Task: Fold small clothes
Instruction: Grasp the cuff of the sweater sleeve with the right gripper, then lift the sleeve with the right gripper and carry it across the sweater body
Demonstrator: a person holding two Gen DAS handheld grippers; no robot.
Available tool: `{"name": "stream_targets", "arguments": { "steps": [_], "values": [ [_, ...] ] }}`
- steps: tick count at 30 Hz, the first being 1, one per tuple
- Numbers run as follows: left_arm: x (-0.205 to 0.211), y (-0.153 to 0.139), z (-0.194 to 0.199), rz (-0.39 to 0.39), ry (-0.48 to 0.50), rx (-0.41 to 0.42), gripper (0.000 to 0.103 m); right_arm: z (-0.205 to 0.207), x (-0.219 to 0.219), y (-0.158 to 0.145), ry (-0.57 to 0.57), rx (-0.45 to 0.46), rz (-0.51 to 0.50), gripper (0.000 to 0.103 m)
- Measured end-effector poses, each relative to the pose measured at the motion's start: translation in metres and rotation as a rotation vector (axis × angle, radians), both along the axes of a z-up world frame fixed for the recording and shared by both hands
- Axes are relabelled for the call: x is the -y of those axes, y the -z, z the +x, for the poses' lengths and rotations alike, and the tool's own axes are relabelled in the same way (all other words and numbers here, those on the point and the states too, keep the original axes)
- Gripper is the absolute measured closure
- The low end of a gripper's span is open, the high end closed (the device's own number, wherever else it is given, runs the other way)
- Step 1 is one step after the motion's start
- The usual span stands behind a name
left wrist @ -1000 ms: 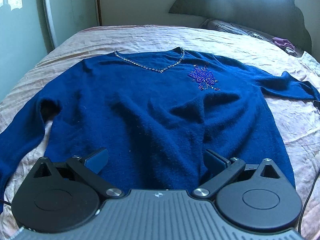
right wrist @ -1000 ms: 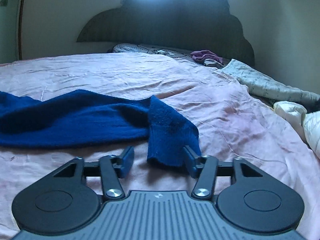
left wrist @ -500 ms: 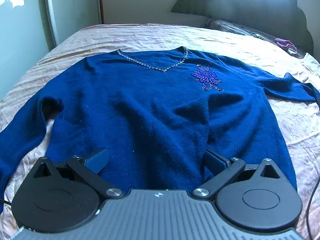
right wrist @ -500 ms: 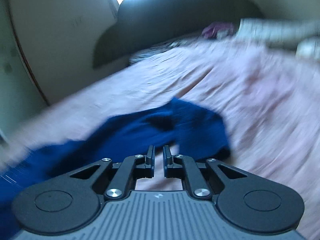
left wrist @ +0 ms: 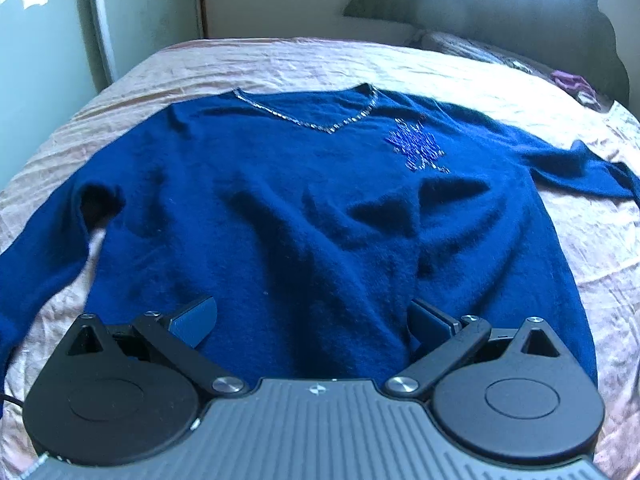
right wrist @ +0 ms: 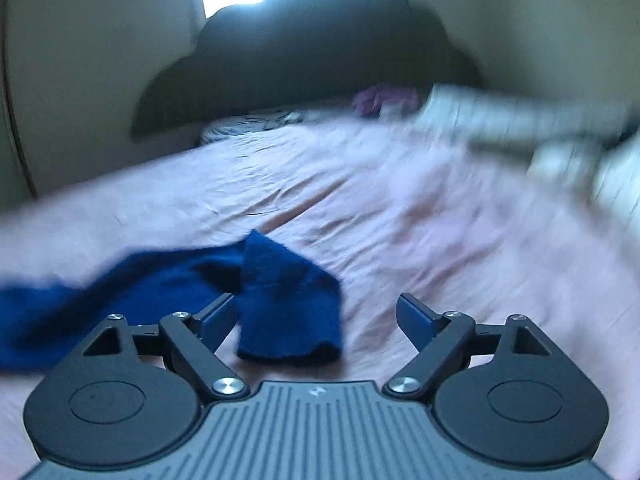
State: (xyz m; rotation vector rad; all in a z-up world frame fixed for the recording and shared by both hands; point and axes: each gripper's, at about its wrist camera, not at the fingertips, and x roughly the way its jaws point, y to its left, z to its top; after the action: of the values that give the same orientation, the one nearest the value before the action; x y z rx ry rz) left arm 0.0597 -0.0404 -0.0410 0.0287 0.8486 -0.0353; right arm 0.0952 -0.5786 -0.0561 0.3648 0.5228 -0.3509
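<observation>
A dark blue sweater (left wrist: 304,208) with a beaded V-neck and a beaded flower on the chest lies spread face up on the pink bed sheet (left wrist: 280,64). My left gripper (left wrist: 312,316) is open and empty over the sweater's bottom hem. In the right wrist view the sweater's sleeve (right wrist: 120,292) lies on the sheet with its cuff (right wrist: 292,304) folded toward me. My right gripper (right wrist: 316,316) is open and empty, with the cuff lying between its fingers, nearer the left one.
A dark headboard (right wrist: 312,48) stands at the far end of the bed. A purple garment (right wrist: 380,98) and pale bedding (right wrist: 520,120) lie near it on the right. A wall and door frame (left wrist: 96,20) stand to the left of the bed.
My right gripper shut half a second ago and has now opened wide, with the view swinging back over the cuff. My left gripper has moved slightly nearer over the hem and stayed open.
</observation>
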Motion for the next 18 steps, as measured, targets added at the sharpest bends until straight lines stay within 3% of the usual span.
{"name": "stream_targets", "arguments": {
  "steps": [2,3,7,10,14,18],
  "values": [
    [0.004,0.001,-0.002,0.018,0.016,0.002,0.001,0.009,0.024,0.014,0.016,0.006,0.182,0.023],
    [0.005,0.000,-0.003,0.027,0.023,0.004,0.001,0.014,0.029,0.018,0.027,-0.005,0.203,0.038],
    [0.003,-0.001,-0.004,0.039,0.011,0.010,0.001,0.024,0.015,0.011,0.010,-0.050,0.121,0.091],
    [-0.003,0.000,-0.002,0.007,-0.011,0.000,0.001,0.023,0.011,0.010,-0.028,-0.026,0.196,0.094],
    [-0.003,0.001,-0.001,0.010,-0.012,-0.004,0.001,0.016,-0.004,0.004,-0.137,0.101,0.423,0.094],
    [-0.001,0.001,-0.002,0.014,-0.006,-0.006,0.001,0.022,-0.042,-0.007,-0.285,0.190,0.585,0.094]
  ]
}}
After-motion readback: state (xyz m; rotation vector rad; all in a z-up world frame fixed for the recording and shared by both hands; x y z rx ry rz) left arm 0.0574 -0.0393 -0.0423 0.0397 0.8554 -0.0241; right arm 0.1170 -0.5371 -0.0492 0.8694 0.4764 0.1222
